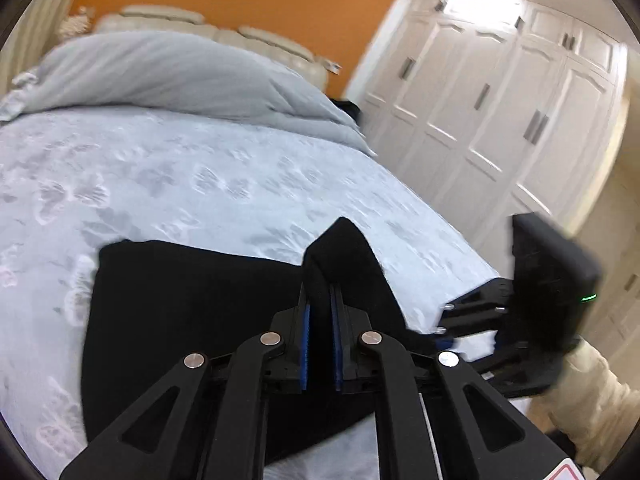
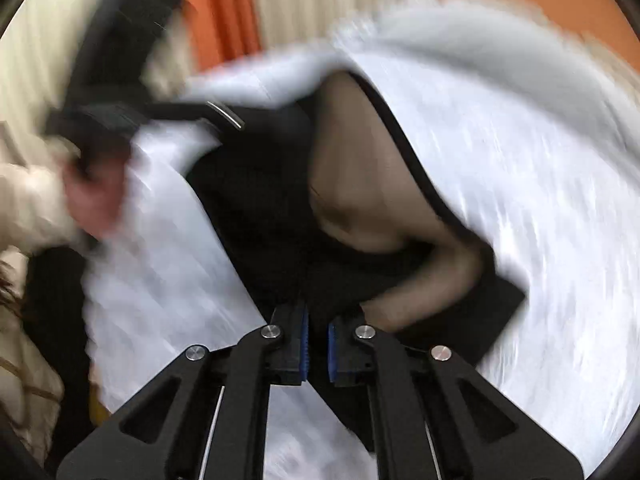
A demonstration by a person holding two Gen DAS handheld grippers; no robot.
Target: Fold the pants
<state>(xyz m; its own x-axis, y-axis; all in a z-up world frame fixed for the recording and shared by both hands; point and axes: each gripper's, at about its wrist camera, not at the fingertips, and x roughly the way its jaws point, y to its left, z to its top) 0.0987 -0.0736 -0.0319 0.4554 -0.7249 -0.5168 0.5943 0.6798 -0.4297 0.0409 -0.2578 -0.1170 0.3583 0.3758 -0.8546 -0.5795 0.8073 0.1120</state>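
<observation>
Black pants (image 1: pixel 192 300) lie on the bed (image 1: pixel 200 176) near its edge, left claw (image 1: pixel 320 300) clamped on a raised fold of the fabric, right claw (image 2: pixel 318 328) clamped on another edge of the same garment, right view blurred.

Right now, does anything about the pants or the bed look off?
Nothing looks damaged. The black pants lie on the bed, and one pinched edge stands up in a peak in the left gripper. The right wrist view is blurred; brown lining shows.
</observation>
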